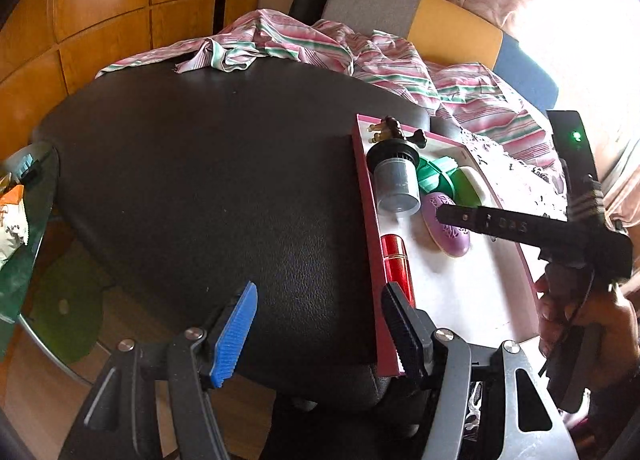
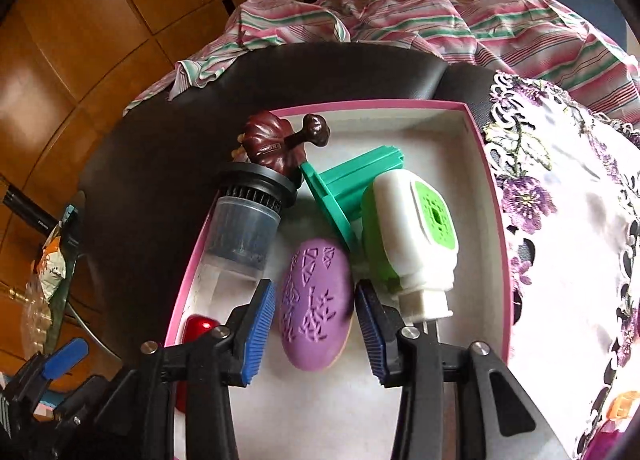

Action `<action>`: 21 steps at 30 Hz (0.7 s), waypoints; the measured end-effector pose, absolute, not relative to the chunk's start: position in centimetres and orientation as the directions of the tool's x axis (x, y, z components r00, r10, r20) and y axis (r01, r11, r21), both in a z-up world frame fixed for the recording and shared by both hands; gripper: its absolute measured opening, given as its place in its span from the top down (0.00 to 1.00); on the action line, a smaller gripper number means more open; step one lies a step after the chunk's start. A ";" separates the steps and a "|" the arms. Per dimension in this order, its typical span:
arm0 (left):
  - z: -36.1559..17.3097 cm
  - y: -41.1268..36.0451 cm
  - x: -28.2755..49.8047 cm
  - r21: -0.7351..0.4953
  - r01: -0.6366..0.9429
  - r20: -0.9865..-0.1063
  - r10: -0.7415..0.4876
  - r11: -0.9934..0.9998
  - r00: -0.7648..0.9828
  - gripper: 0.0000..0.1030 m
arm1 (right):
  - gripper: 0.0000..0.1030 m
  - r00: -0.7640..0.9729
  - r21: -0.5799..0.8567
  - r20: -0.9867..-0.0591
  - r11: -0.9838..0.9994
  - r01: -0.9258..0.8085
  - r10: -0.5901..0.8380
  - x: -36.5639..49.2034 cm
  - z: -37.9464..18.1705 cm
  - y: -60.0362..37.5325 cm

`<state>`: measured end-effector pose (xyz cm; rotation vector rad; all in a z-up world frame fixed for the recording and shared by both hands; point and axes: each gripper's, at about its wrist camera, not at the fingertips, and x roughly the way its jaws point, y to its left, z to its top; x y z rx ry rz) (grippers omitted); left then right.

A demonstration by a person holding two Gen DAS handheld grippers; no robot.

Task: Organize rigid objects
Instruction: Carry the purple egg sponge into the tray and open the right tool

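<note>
Left gripper [image 1: 318, 334]: jaws stand partly apart, nothing between them, over the near edge of the black leather seat [image 1: 208, 188]
Left view, box [image 1: 370, 244]: pink-rimmed, white inside, on the seat's right side
Left view, contents: red cylinder [image 1: 397, 266] along the left wall, grey canister [image 1: 396, 188] farther back, purple oval [image 1: 448, 226] to the right
Right gripper [image 2: 316, 334]: blue pads closed on the purple oval's [image 2: 314, 300] sides, at the near end
Right view, neighbours: white-and-green dispenser [image 2: 412, 236] just right of the oval; grey canister [image 2: 244, 228] left; green plastic piece [image 2: 344, 188] and brown figurine [image 2: 276, 144] beyond
Far side: striped cloth [image 2: 440, 28]
</note>
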<state>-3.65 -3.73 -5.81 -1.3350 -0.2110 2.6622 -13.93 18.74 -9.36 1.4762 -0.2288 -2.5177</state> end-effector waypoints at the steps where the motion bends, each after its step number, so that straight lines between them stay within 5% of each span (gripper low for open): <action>1: -5.7 -3.7 -3.6 -0.192 -0.077 -0.780 0.199 -0.978 -0.593 0.36 | 0.59 -0.479 0.241 -0.838 -0.965 0.107 -0.262 -13.7 -9.2 18.8; 21: -3.8 -1.8 -1.9 -0.110 -0.130 -0.746 0.168 -0.985 -0.645 0.27 | 0.58 -0.577 0.160 -0.787 -0.975 0.155 -0.220 -8.0 -5.6 19.4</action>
